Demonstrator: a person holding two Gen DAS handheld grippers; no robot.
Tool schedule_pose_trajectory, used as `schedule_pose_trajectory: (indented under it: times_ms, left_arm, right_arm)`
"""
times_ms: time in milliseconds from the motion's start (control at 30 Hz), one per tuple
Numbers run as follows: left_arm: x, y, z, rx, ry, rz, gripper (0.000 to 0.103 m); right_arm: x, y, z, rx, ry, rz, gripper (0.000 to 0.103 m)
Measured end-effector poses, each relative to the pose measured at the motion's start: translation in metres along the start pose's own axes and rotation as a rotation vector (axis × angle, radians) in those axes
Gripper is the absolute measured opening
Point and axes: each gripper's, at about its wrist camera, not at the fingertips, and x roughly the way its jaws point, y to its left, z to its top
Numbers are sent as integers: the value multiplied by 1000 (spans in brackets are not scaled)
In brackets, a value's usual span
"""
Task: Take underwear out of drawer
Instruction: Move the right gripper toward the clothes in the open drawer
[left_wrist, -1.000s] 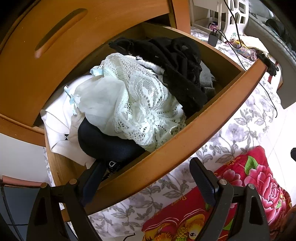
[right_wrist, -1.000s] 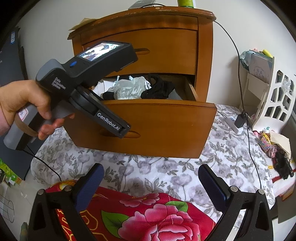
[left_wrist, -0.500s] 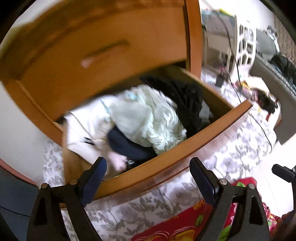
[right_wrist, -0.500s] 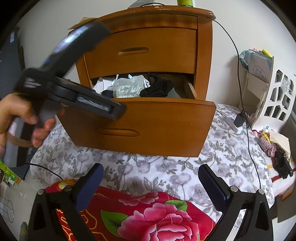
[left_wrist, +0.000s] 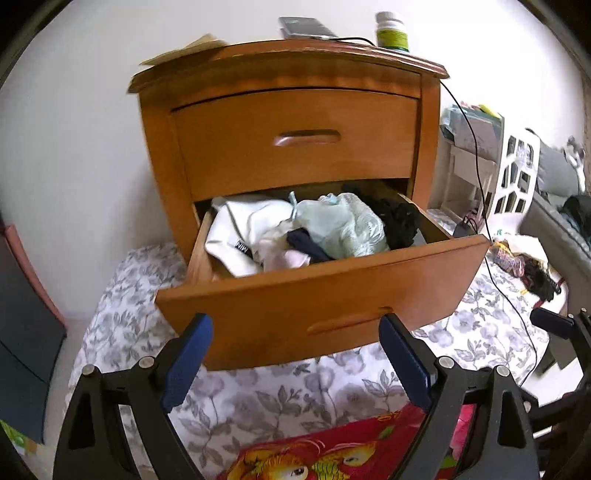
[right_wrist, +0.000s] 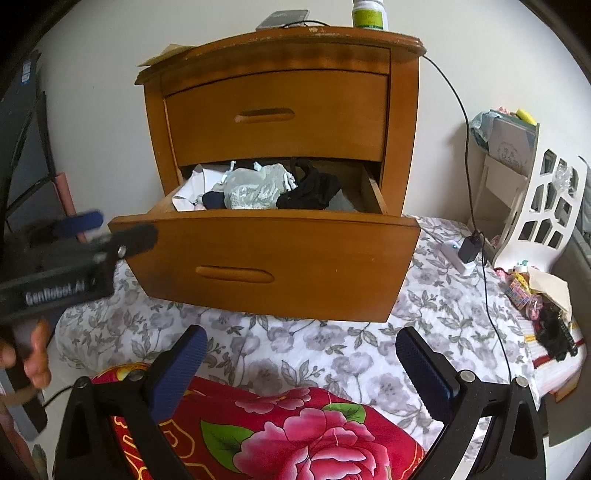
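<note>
A wooden nightstand (left_wrist: 295, 147) stands against a pale wall with its lower drawer (left_wrist: 321, 291) pulled out over a bed covered in a grey floral sheet (right_wrist: 332, 354). The left gripper (left_wrist: 295, 365) hangs in front of the drawer's face, its jaws spread wide and holding nothing, the blue pads clear of the wood. The right gripper (right_wrist: 303, 373) hovers lower over the bed, above a red quilt with pink flowers (right_wrist: 295, 435); its jaws are likewise wide apart and empty, touching nothing. In the right wrist view the left gripper's black body appears blurred at the left edge, gripped by a hand (right_wrist: 29, 358).

The underwear (left_wrist: 343, 229) lies inside the open drawer: a pale green lace piece heaped in the middle, a dark navy piece (left_wrist: 306, 245) just in front of it, a black garment (left_wrist: 400, 218) to the right and a white garment (left_wrist: 236, 236) to the left. Neither gripper touches any of it.

On top of the nightstand stand a green-labelled bottle (left_wrist: 391, 33) and a flat dark device (left_wrist: 306, 27), from which a black cable (left_wrist: 476, 166) trails down the right side towards the bed.
</note>
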Motion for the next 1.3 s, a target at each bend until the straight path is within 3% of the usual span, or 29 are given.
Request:
schedule_pose_trajectory:
  times_ms: [500,667,833,1100,1300]
  left_arm:
    - [-9,33,-32,-243,-111,20,100]
    - [-9,37,-37,-254,-151,38,100]
    - [-4,44,-39,-269,-139,-6,100]
    - [-6,54,-40,-295,-165,22,100]
    - [-4,58,-42,-286,-161,54,100]
  right_arm:
    - [-22,-1,11,72,-92,-16,103]
    - [-20,-2,16,82,-110,-60,103]
    - [-18,-2,27,76,-119,-45,103]
    - [-9,5,51,-3,-158,-66,103]
    - [2,3,82,-24,-169,-29,103]
